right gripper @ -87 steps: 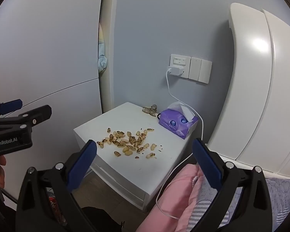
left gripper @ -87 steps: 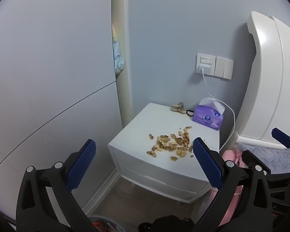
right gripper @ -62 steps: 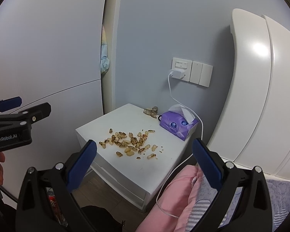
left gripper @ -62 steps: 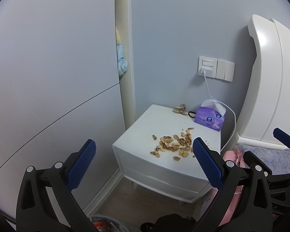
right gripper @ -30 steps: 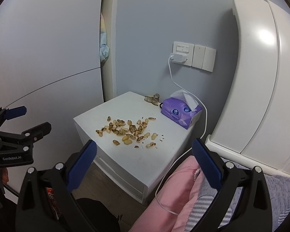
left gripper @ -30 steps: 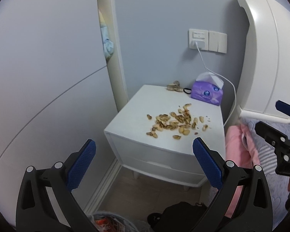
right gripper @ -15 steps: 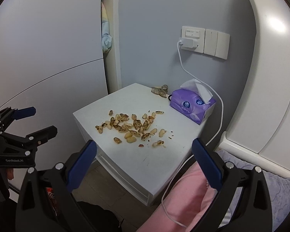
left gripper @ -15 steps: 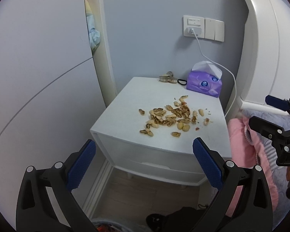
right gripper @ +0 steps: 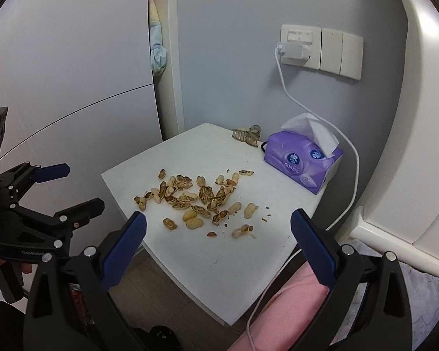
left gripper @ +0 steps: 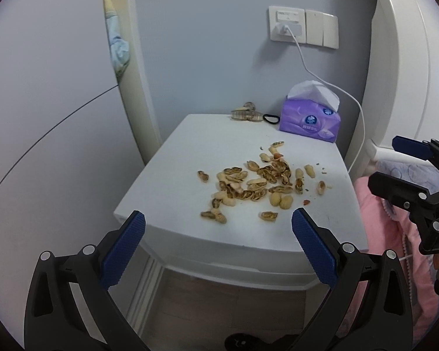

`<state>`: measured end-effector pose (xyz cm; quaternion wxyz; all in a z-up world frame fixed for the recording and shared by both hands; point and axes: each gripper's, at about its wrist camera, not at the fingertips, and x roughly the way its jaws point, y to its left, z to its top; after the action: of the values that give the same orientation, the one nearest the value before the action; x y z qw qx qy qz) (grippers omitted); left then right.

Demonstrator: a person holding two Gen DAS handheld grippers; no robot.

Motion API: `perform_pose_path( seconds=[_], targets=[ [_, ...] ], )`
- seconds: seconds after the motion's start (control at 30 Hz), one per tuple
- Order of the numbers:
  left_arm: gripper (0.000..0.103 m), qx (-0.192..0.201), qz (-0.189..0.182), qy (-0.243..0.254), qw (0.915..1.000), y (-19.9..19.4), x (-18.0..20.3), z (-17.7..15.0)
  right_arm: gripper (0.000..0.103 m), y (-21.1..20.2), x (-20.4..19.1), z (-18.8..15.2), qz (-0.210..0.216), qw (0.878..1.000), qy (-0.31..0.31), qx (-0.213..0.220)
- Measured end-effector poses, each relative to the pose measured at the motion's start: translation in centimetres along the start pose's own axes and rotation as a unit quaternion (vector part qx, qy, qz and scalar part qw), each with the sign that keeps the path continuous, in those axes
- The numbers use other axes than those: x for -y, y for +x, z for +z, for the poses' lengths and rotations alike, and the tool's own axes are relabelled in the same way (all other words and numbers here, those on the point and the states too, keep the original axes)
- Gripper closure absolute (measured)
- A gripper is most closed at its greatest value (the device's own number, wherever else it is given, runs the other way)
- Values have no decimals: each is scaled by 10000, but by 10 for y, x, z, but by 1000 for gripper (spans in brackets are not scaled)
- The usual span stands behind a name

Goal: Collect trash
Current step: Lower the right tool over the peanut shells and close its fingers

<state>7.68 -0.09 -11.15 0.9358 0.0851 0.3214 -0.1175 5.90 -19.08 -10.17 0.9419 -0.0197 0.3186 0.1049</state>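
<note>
Far left: tall pale grey wardrobe door (left gripper: pixel 44 117), smooth and flat, with a cream post (left gripper: pixel 137 87) at its edge. Stands just beside the left side of the small white bedside table (left gripper: pixel 166 175). Open brown wood floor (left gripper: pixel 219 304) below the table's front edge.

Low in the left view: black left gripper with blue pads (left gripper: pixel 218 219), fingers wide apart, holding nothing. Hangs in front of the table's near edge, above the floor, not touching the table.

On the table top, in the middle and a bit to the right: scattered tan peanut shells (left gripper: pixel 248 185), lots of them in a loose pile, with small crumbs around. Bare white top on the left side and along the front edge.

At the back of the table: a tan hair claw clip (left gripper: pixel 244 114), then a thin black hair tie (left gripper: pixel 270 119), then a purple tissue pack (left gripper: pixel 307 120) with a white tissue sticking up.

On the blue-grey wall above: white socket plate (left gripper: pixel 286 27) with a white cable (left gripper: pixel 360 122) looping down past the table's right side.

Right: tall shiny white headboard (left gripper: pixel 409 58) and a pink blanket (left gripper: pixel 374 234) just beside the table's right edge.

Black right gripper with blue pads (right gripper: pixel 218 218), also wide apart and empty, near the table's front right corner, above the blanket.
</note>
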Motion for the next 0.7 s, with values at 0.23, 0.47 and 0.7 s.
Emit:
perform_pose_path(
  seconds=[0.23,0.47,0.7],
  targets=[
    [6,-40,-202,107,9997,25,-2,-4,7,26,0,-4,109,9999,92,-95],
    [6,-92,-415,440,9981,50,9,-7,7,54,2,-4,172,9994,104,-266],
    [6,-95,-576,681,9960,70,21,-6,7,78,9,-6,106,9990,172,-393]
  ],
)
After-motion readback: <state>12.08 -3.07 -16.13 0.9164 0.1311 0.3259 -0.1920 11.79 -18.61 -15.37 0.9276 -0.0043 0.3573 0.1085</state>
